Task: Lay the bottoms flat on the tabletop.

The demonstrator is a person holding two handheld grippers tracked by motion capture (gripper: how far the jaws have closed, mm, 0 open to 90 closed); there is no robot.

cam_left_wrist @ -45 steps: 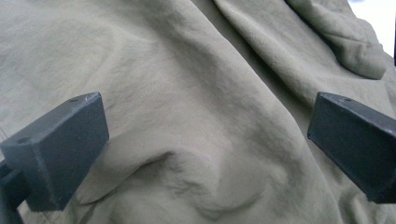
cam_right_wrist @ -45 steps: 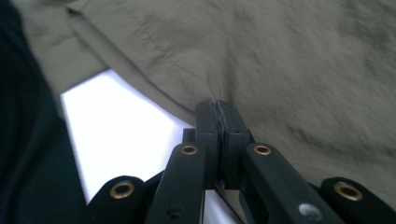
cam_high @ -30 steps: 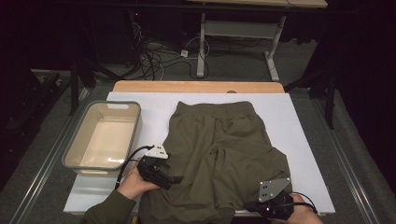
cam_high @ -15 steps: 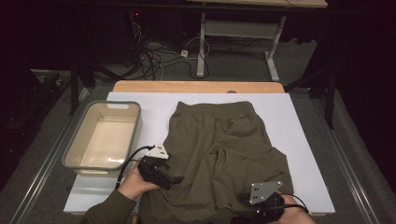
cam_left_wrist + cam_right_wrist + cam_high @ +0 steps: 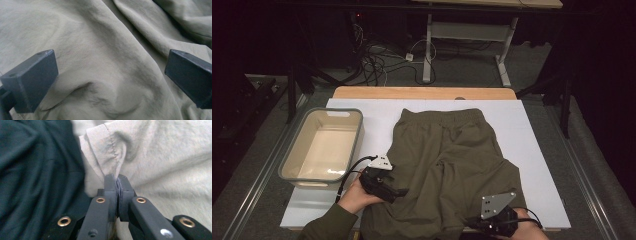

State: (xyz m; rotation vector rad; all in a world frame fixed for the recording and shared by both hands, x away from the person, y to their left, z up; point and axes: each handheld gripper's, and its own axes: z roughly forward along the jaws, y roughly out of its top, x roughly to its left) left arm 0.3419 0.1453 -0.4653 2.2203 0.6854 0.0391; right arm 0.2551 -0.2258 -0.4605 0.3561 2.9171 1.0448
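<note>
Your right gripper (image 5: 116,178) has its jaws pressed together on the stitched hem of the shorts (image 5: 447,170); a thin fold of cloth sits pinched between the pads, and the jaws have just been closing on it after a brief opening. In the high view that gripper (image 5: 494,222) sits at the near edge of the worktop (image 5: 532,145), on the near right corner of the shorts, with its grey plate facing up. In the right gripper view, dark fabric lies just left of the hem; what it belongs to is not clear.

Your left gripper (image 5: 110,72) has its jaws spread wide, one at each side of the left gripper view, with wrinkled olive cloth between them and no pad pressing on it. From above, that gripper (image 5: 397,192) rests at the near left edge of the shorts, held by your hand (image 5: 357,195), its cable looping back toward the bin.

The shorts lie spread on the white worktop, waistband at the far side, legs toward you, with a crease running across the right leg.

A beige bin (image 5: 294,172) with a grey rim stands on the worktop just left of the shorts, apart from them.
</note>
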